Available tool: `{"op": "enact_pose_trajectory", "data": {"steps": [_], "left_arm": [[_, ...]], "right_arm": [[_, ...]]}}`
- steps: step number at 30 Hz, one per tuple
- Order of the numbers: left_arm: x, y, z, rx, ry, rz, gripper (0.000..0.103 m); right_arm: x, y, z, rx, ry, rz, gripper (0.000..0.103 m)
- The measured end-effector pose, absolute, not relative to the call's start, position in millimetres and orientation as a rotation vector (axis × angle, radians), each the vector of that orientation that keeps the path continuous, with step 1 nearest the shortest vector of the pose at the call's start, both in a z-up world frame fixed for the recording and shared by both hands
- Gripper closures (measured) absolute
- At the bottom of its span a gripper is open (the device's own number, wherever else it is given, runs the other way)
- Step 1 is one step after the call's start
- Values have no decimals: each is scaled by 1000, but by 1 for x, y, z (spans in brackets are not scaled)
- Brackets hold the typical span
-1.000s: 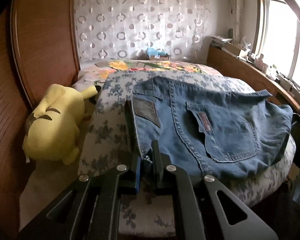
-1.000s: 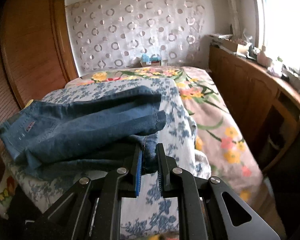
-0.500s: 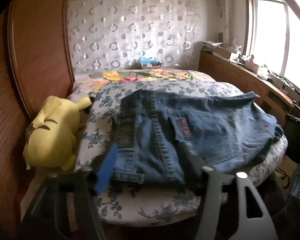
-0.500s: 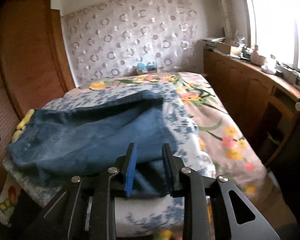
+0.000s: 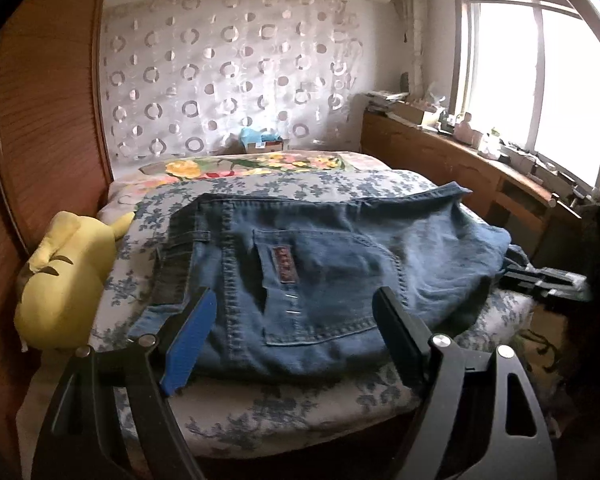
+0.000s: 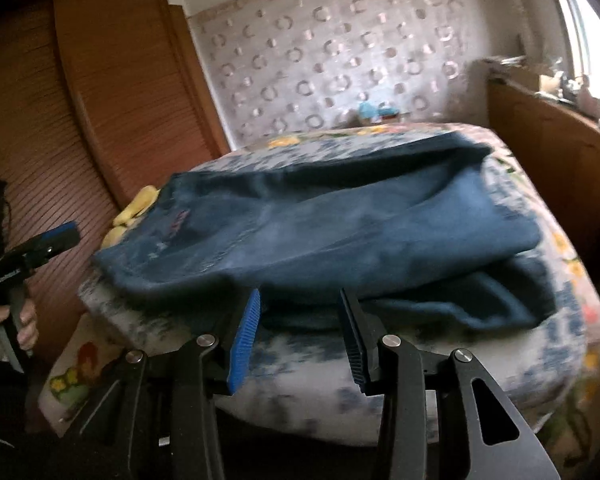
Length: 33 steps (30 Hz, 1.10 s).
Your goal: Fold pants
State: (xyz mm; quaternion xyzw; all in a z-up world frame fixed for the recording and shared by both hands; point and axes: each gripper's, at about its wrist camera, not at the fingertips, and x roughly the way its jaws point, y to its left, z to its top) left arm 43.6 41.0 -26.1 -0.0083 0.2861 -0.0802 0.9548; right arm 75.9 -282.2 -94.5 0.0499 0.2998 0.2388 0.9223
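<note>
Folded denim pants (image 5: 320, 280) lying in a thick bundle on a blue-flowered quilt (image 5: 260, 408) at the near end of the bed; long axis running left to right, back pocket uppermost, waistband at the left end, folded legs bunched at the right end with a lower layer spilling out (image 6: 480, 300). Left gripper (image 5: 296, 336) just short of the waistband end, jaws opening, spread wide and released; denim shows beyond the gap but neither pad touches it. Right gripper (image 6: 300, 336) just off the near edge toward the right end, jaws opening, nothing between them. Both grippers stand near the bundle's near edge, each at its own end; neither is plainly nearer. The bundle looks close to finished; any further fold would likely run across the long axis. Yellow plush toy (image 5: 64, 276) left of the quilt, against the wooden headboard (image 5: 40, 140).
</note>
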Motion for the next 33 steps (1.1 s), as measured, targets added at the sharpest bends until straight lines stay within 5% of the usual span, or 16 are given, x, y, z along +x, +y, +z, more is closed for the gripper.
{"op": "enact_pose_trajectory", "data": {"steps": [14,16,19,33], "left_arm": [[41,36,-33,-9,605,-159,22],[41,36,-34,-4,607,-155,22],[42,36,-34,-8,605,-151,22],[46,33,-36,-13,608,-157,22]], "right_arm": [[104,-274,-108,79,698,598,61],[105,-275,-105,64,693,619,95],[101,-278,-95,50,666,641,102],[71,-305,-86,48,656,655,101]]}}
